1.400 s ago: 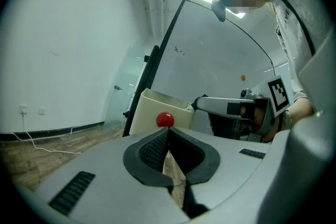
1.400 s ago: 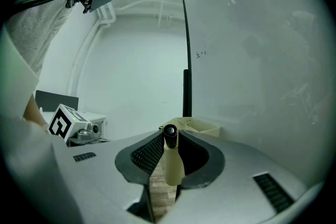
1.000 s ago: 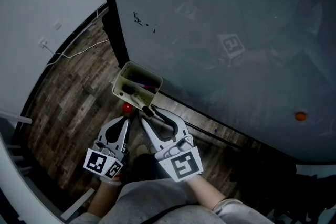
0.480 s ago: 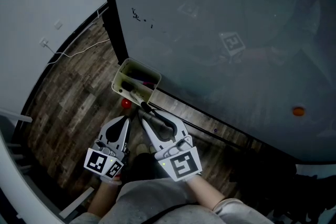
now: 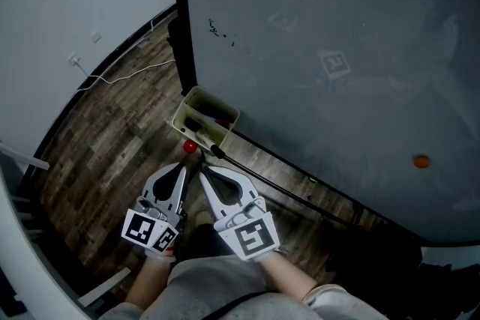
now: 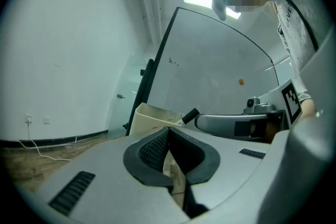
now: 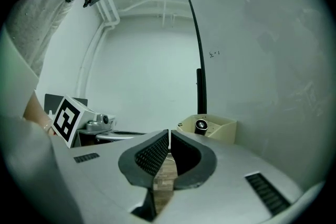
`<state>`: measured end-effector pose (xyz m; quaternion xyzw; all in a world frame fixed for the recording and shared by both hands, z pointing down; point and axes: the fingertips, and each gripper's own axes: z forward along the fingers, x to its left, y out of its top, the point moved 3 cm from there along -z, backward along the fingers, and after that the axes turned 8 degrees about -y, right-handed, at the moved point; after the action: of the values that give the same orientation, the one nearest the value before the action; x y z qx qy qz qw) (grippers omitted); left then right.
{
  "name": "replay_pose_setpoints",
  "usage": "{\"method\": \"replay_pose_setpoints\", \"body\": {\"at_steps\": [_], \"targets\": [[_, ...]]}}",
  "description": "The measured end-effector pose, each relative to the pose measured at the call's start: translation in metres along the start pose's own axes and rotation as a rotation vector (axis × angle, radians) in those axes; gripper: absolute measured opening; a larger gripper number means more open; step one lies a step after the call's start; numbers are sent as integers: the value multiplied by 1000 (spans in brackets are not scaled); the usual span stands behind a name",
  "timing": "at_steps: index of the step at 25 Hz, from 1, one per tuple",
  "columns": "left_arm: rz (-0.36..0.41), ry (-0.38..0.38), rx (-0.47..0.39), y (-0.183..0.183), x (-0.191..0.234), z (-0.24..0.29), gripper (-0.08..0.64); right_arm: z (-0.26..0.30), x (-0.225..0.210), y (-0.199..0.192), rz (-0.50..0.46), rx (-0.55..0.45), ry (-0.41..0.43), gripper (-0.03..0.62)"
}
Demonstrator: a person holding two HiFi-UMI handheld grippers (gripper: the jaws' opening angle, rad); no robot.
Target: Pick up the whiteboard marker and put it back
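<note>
Black-capped whiteboard marker (image 7: 201,125) now leans in the tray (image 7: 227,132); right gripper (image 7: 169,136) has withdrawn, its jaws and the left gripper (image 6: 168,132)'s closed empty, so the task looks done.

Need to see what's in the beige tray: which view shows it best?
Head view: it looks down into the open tray. The right gripper view shows the tray side-on; the left gripper view, only a wall past the fingers.

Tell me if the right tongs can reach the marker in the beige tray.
Probably yes: the black-capped marker pokes from the beige plastic tray ahead of the right tongs, nothing between; they're shut, though.
</note>
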<state>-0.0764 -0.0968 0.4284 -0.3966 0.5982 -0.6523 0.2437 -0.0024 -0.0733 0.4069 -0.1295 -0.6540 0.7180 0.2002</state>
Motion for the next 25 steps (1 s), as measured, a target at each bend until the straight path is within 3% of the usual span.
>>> {"method": "replay_pose_setpoints", "body": {"at_steps": [25], "targets": [[27, 187, -64, 25, 39, -62, 15, 47, 54, 23, -29, -65, 156, 18]]}}
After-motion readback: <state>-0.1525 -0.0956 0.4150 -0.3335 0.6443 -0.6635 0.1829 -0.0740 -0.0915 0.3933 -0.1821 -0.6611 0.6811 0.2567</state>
